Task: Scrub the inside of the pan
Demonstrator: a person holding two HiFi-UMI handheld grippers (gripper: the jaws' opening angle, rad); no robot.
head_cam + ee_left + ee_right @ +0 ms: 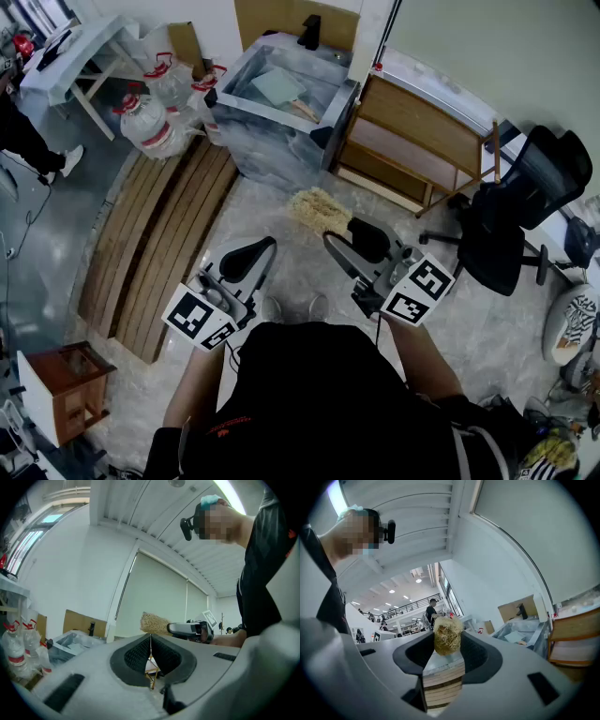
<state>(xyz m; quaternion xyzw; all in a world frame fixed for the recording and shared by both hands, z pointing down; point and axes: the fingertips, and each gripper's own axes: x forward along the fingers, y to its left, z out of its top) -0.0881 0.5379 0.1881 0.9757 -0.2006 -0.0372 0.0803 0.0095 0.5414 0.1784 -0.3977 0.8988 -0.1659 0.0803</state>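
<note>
Two tools: left hand-held gripper (150, 641) clenched, empty; right hand-held gripper (447, 645) grasping a straw-coloured, fibrous scrubber (319, 208). A pale handled item (278, 87), too small to identify, lies in the far tub (262, 112).

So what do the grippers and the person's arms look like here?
The left gripper and right gripper match. Each has a pale grey body, black textured jaw pads and, at the rear, a white cube with black square markers. The person wears a black short-sleeved top with a small red logo, and the forearms are bare.
</note>
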